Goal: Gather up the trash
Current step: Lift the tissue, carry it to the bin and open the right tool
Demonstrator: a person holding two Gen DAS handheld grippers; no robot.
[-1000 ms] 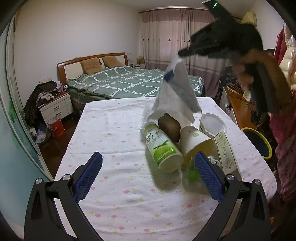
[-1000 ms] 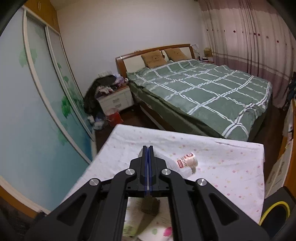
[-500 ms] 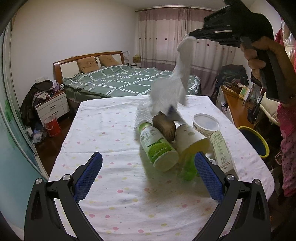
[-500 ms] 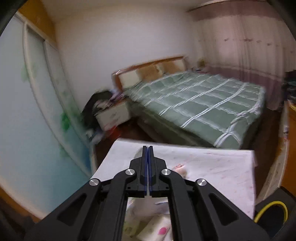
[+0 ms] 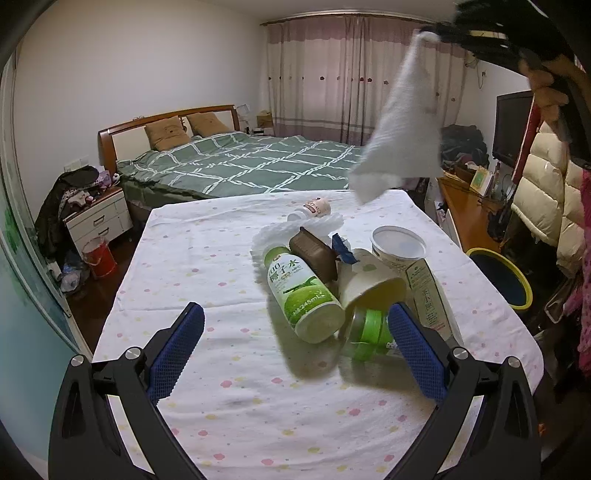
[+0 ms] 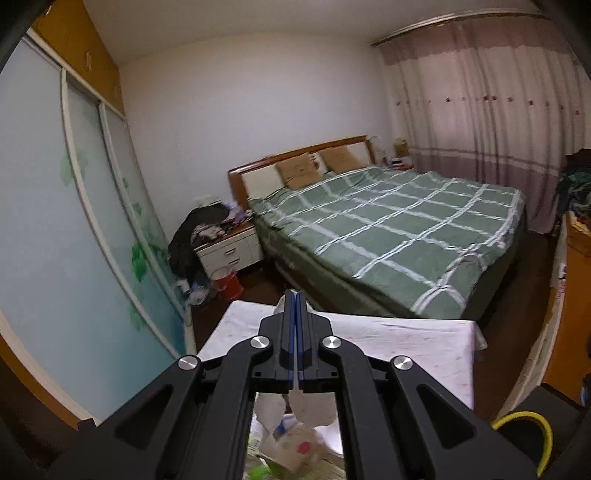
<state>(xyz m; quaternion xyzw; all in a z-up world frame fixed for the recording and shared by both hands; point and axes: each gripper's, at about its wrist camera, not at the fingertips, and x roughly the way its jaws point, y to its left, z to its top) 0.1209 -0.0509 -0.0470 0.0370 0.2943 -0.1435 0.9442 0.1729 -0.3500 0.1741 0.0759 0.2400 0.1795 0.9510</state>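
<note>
Trash lies in a heap on the table [image 5: 207, 258], which carries a white cloth with small coloured dots. One piece is already off the table: a white tissue [image 5: 402, 136] hangs in the air above the far right corner of the table, pinched at its top by the right gripper [image 5: 432, 35]. The pads [image 6: 291, 332] of this gripper are pressed together with only the thin tissue between them, and in the right wrist view the tissue [image 6: 306, 404] hangs down under the closed fingers. A hand [image 5: 546, 92] holds the handle of this gripper.

The left gripper [image 5: 295, 350] hovers over the near part of the table. Its jaws stand wide apart and nothing is between them.

In the middle of the table a green drink bottle [image 5: 299, 291] lies on its side. Touching it on the far side is a brown plastic tray [image 5: 314, 251], and behind the tray lies white foam netting [image 5: 325, 223]. A paper cup [image 5: 369, 280] lies on its side just right of the bottle, and a clear bottle with a green cap [image 5: 369, 328] lies in front of the cup. Further right are a round white tub [image 5: 399, 243] and a flat carton [image 5: 428, 295]. A small white bottle [image 5: 312, 208] lies alone near the far edge of the table.

On the floor right of the table stands a bin with a yellow rim [image 5: 502, 277].
</note>
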